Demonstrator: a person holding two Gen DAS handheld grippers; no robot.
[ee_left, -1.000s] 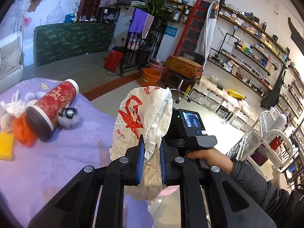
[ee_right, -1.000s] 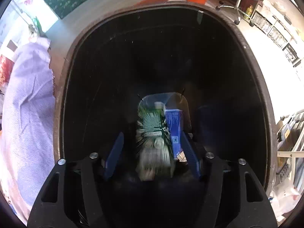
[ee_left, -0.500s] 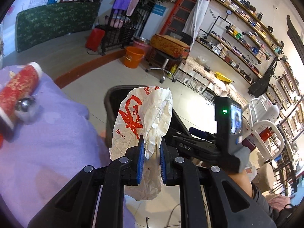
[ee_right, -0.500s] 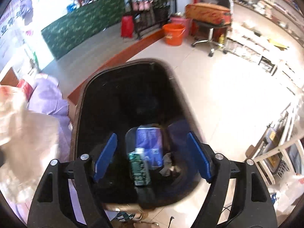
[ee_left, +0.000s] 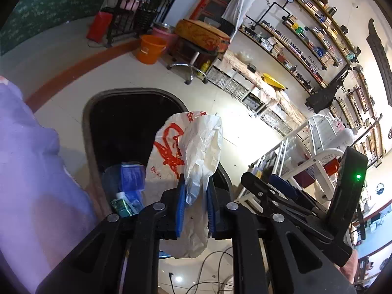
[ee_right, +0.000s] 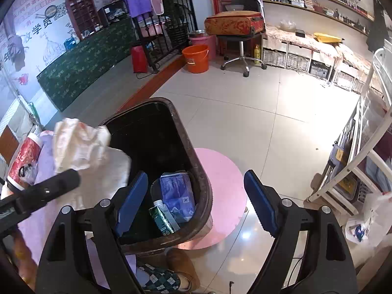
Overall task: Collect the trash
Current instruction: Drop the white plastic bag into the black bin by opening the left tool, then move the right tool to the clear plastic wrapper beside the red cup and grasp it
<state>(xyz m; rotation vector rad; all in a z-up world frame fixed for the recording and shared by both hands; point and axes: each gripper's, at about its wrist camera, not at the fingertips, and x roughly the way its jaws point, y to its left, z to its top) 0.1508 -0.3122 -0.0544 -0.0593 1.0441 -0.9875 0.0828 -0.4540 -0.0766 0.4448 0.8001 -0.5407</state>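
My left gripper (ee_left: pixel 194 196) is shut on a crumpled white plastic bag with red print (ee_left: pixel 188 147) and holds it over the near rim of a dark trash bin (ee_left: pixel 85 122). The bag (ee_right: pixel 80 147) and bin (ee_right: pixel 203 186) also show in the right wrist view. A blue carton (ee_right: pixel 176 191) and a green drink carton (ee_right: pixel 161 218) lie in the bin. My right gripper (ee_right: pixel 196 205) is open and empty above the bin's near right rim.
A purple-covered table (ee_left: pixel 24 171) stands left of the bin, with a red cylinder (ee_right: pixel 23 161) on it. A pink round mat (ee_right: pixel 225 183) lies under the bin. An orange bucket (ee_right: pixel 197 57), a stool and white racks (ee_right: pixel 355 171) stand around. Cables lie on the floor.
My left gripper has swung from the table to over the bin with the bag. My right gripper has let a carton go into the bin and lifted up and back, open.
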